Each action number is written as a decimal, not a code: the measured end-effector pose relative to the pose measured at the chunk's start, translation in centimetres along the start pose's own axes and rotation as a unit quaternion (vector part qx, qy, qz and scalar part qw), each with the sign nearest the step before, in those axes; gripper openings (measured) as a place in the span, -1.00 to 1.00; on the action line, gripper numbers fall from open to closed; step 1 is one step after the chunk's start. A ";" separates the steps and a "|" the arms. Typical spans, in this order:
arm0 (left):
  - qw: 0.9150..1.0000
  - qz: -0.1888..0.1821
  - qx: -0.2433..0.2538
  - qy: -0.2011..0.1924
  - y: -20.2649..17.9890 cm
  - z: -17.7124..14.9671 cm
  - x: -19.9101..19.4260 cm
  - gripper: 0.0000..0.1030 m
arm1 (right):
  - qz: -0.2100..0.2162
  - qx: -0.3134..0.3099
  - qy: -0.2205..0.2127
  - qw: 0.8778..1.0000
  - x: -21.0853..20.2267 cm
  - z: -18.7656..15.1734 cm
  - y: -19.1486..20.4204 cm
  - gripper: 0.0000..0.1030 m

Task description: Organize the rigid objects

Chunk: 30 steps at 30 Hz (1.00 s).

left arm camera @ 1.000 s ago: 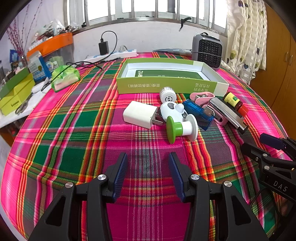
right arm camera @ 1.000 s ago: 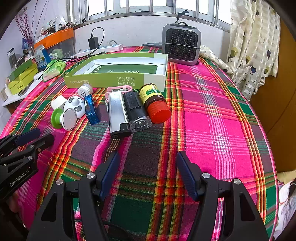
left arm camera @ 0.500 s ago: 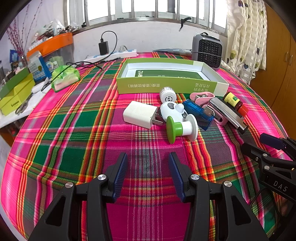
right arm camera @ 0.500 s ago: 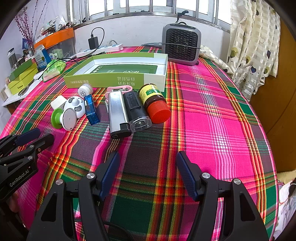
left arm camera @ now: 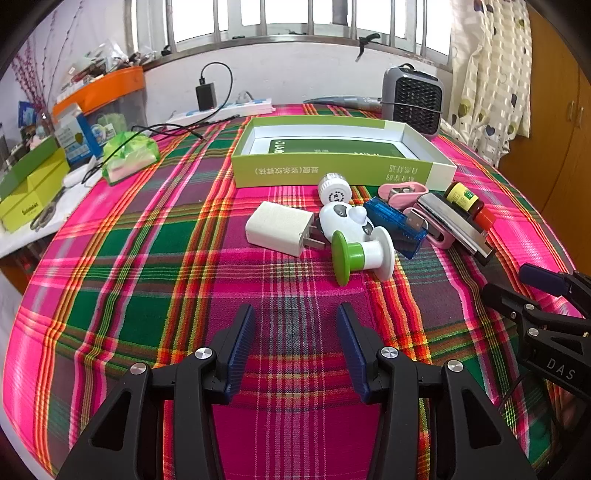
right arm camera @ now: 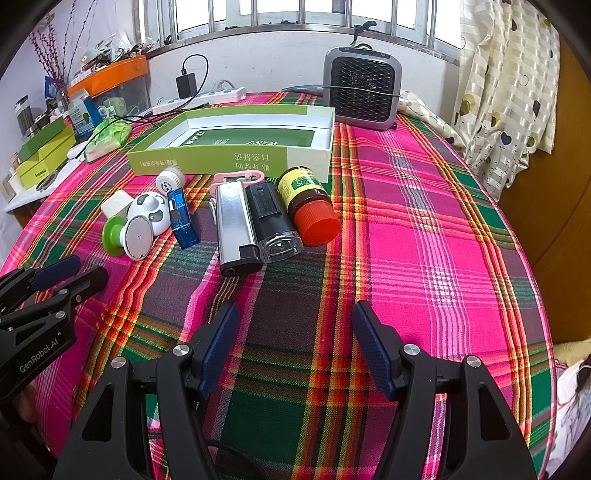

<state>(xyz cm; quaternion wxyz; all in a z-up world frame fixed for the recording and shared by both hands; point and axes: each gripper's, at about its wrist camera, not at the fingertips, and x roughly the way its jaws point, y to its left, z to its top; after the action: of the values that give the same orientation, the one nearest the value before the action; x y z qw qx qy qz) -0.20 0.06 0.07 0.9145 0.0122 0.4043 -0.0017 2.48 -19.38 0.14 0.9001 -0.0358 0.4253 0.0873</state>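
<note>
Left gripper (left arm camera: 295,332) hung spread, empty, short of white charger (left arm camera: 279,228). Clutter lay bunched before green box (right arm camera: 236,158). Right gripper (right arm camera: 293,339) likewise spread, empty. Risk: brown bottle (right arm camera: 310,203) on its side would likely roll if nudged.

Barred window (left arm camera: 295,16), white wall (left arm camera: 295,70), patterned curtain (right arm camera: 506,85), wooden cabinet (left arm camera: 561,122).

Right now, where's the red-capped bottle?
The red-capped bottle lies on its side at the right end of the clutter row, against the black case, just in front of the green box.
</note>
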 end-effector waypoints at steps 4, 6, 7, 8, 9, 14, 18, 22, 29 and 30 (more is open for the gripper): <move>1.000 -0.001 0.001 0.000 -0.1 0.0 -0.1 -0.13 | 0.000 0.000 0.000 1.000 0.0 0.0 0.0 0.25; 1.000 -0.002 0.003 0.001 -0.3 0.1 0.0 -0.13 | 0.000 0.000 0.000 1.000 0.0 0.0 0.0 0.25; 1.000 -0.003 0.005 0.001 -0.3 0.3 0.2 -0.13 | 0.001 0.000 0.000 1.000 0.1 0.0 0.0 0.25; 1.000 -0.004 0.007 0.002 -0.3 0.3 0.2 -0.13 | 0.001 0.000 0.000 1.000 0.1 0.0 0.0 0.25; 1.000 -0.008 0.010 0.002 -0.2 0.3 0.2 -0.13 | 0.001 -0.001 0.000 1.000 0.1 0.0 0.0 0.25; 0.999 -0.034 0.018 0.011 0.5 0.4 0.2 -0.14 | 0.014 -0.010 0.001 1.000 0.3 0.1 -0.1 0.25; 0.998 -0.053 0.009 0.016 1.3 0.6 0.2 -0.14 | 0.008 -0.002 0.002 1.000 0.3 0.2 -1.3 0.25; 0.998 -0.061 -0.007 0.019 2.2 1.1 0.3 -0.14 | 0.015 0.029 -0.001 0.999 0.2 0.8 -3.0 0.25; 0.996 -0.077 -0.033 0.009 3.4 2.9 0.3 -0.14 | 0.019 0.031 -0.031 0.999 -0.2 2.8 -4.3 0.25; 0.996 -0.076 -0.035 0.009 3.5 3.2 0.4 -0.14 | 0.020 0.030 -0.031 0.999 0.0 3.2 -4.3 0.25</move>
<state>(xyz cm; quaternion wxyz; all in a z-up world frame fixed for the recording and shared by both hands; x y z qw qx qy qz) 2.46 3.47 2.01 0.9079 -0.0503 0.4122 -0.0572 5.68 -23.18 2.14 0.9117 0.0025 0.3999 0.0941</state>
